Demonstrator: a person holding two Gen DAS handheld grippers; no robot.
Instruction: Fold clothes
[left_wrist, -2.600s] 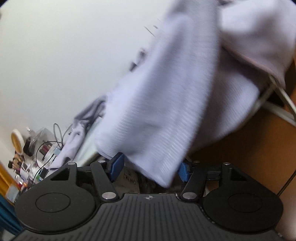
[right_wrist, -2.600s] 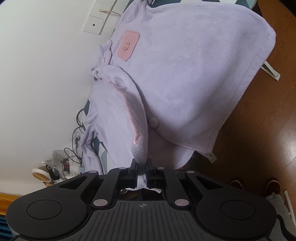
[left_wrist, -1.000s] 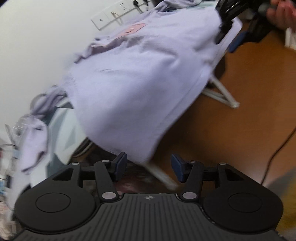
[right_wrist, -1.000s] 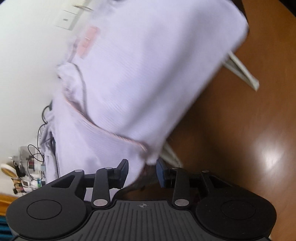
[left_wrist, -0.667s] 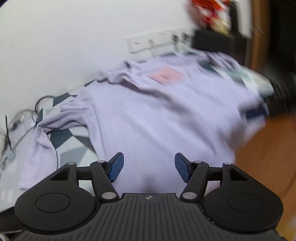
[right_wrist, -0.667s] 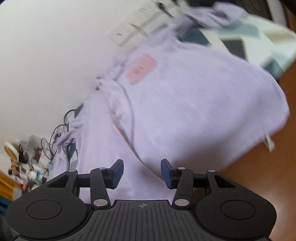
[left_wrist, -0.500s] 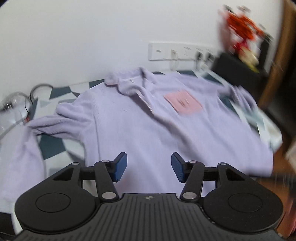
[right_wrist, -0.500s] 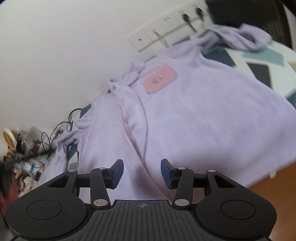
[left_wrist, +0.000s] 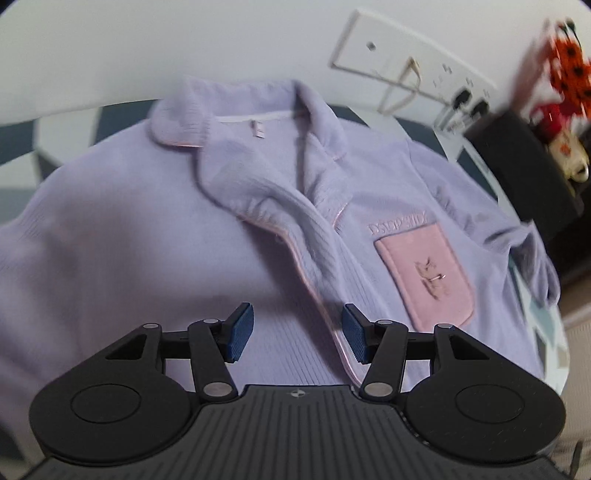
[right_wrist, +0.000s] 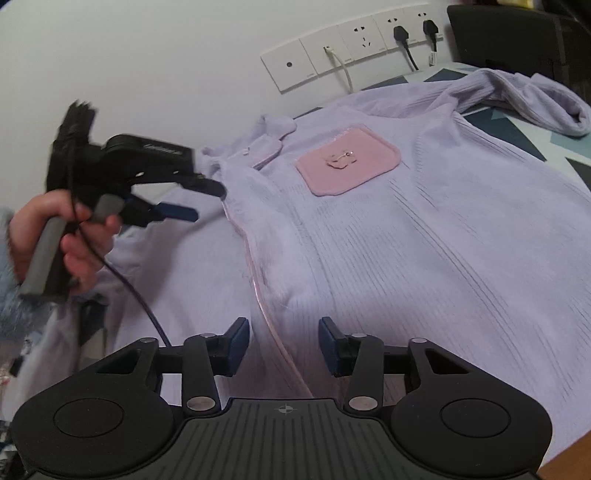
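Note:
A lilac ribbed pyjama top lies spread front-up on the table, collar toward the wall, with a pink chest pocket. Its pink-edged placket runs toward both cameras. My left gripper hovers open just above the chest, below the collar; the right wrist view shows it held by a hand at the left. My right gripper is open over the lower front, astride the placket. Neither holds cloth.
White wall sockets with plugged cables sit behind the table. The patterned tabletop shows at the right, where one sleeve lies bunched. A dark box and red-orange items stand at the far right. Wooden floor lies below.
The top hung off the table edge, the right gripper shut on its placket. Both grippers have since let go, opened and swung up over the top, which now lies spread flat.

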